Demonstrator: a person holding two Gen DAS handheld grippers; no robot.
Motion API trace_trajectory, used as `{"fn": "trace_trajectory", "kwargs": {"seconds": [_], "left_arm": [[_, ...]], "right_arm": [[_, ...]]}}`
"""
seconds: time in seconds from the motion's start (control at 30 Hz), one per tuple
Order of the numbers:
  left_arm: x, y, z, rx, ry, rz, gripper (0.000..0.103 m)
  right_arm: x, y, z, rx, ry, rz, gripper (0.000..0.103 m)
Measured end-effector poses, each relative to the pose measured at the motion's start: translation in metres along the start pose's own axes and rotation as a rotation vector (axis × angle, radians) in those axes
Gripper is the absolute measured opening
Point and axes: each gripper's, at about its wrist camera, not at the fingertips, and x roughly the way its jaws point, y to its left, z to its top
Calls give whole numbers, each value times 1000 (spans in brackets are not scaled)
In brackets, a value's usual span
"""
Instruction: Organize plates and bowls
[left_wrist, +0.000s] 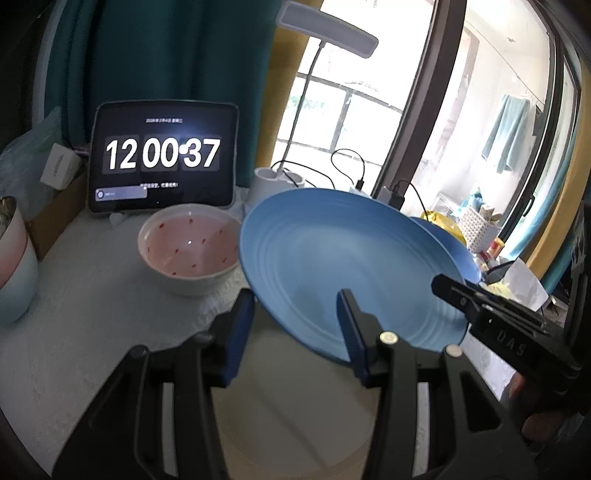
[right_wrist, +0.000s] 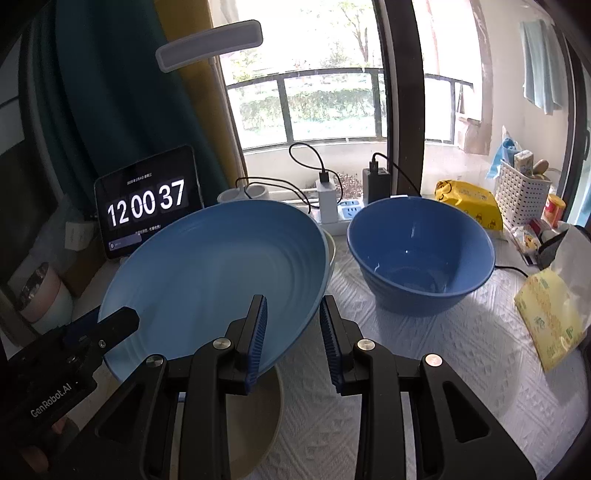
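Blue plate (right_wrist: 214, 273), centre-left of the right-wrist frame, is raised and tilted above a beige dish (right_wrist: 255, 417): rigid, glossy, probably slippery and breakable, best taken at the rim. Right gripper (right_wrist: 291, 343) and left gripper (left_wrist: 295, 332) each pinch its rim.

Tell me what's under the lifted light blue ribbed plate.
Under the light blue ribbed plate lies a beige plate on the white cloth; its far half is hidden.
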Motion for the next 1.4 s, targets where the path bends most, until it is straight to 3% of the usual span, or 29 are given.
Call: {"fn": "trace_trajectory", "kwargs": {"seconds": [0.77,1.4], "left_arm": [[-26,20,-49,-11,37,38,47],[-19,33,-75,-1,87,83,47]], "right_arm": [[-17,28,-45,-41,30,5,32],[1,39,-68,-45,110,9,32]]}}
